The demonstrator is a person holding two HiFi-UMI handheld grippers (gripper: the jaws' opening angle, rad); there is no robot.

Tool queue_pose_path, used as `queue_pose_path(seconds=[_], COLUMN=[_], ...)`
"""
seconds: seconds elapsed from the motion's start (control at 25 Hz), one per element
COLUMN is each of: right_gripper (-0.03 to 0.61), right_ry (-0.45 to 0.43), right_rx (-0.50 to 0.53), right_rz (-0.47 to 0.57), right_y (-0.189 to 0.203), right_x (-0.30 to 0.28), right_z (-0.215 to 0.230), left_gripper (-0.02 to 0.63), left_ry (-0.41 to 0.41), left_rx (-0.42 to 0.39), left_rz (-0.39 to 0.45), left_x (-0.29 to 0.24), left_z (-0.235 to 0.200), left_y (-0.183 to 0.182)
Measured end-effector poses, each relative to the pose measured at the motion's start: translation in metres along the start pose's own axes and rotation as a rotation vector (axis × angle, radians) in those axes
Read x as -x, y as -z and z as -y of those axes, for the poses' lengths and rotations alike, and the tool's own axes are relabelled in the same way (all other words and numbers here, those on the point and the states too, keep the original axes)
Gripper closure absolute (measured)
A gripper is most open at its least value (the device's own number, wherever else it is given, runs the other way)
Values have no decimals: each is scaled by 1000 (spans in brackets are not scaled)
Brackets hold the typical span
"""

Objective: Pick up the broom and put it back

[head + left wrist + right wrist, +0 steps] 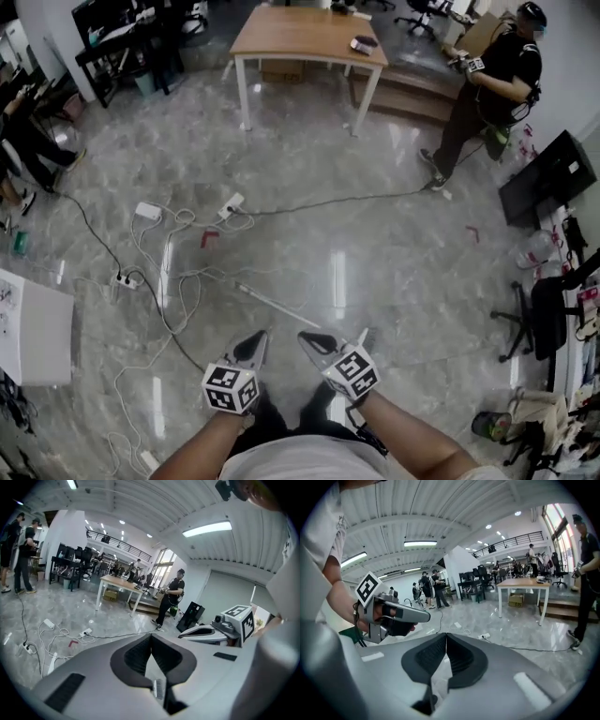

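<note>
A thin white stick (272, 300), which looks like the broom's handle, lies flat on the marble floor just ahead of both grippers. My left gripper (257, 337) hangs low over the floor, a little short of the stick, its jaws meeting at the tip and holding nothing. My right gripper (306, 337) is beside it, jaws also together and empty. In the left gripper view, the left gripper (151, 637) shows a small bristled piece (158, 688) through the gap below its tips. In the right gripper view, the right gripper (446, 635) has only floor below it.
White cables and power strips (150, 211) sprawl over the floor to the left. A wooden table (309, 37) stands at the back, and a person (487, 84) stands at the back right. A black panel (548, 178) and an office chair (544, 319) line the right side.
</note>
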State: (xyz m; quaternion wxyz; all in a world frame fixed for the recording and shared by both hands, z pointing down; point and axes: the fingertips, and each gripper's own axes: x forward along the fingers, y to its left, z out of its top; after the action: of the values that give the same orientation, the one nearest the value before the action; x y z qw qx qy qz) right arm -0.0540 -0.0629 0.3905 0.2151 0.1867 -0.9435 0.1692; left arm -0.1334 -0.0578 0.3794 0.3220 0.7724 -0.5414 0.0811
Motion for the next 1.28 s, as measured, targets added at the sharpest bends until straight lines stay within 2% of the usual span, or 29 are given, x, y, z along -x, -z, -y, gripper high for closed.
queue_pose_path(seconds=[0.24, 0.32, 0.44, 0.6, 0.76, 1.28], right_gripper=[575, 577, 577, 577, 577, 577], right_ry=[68, 85, 118, 141, 139, 138], right_rx=[-36, -46, -34, -25, -25, -38], right_rz=[156, 187, 253, 301, 321, 346], right_y=[-113, -135, -159, -174, -180, -193], right_x=[92, 118, 133, 150, 156, 161], right_z=[11, 6, 9, 11, 8, 16], left_gripper=[606, 606, 606, 606, 606, 606], left_ry=[72, 91, 114, 128, 121, 114], left_rx=[-97, -121, -175, -215, -222, -227], left_rz=[68, 89, 132, 166, 181, 198], left_x=[7, 17, 20, 21, 26, 27], left_z=[92, 117, 131, 152, 162, 161], left_y=[-103, -121, -143, -157, -164, -169])
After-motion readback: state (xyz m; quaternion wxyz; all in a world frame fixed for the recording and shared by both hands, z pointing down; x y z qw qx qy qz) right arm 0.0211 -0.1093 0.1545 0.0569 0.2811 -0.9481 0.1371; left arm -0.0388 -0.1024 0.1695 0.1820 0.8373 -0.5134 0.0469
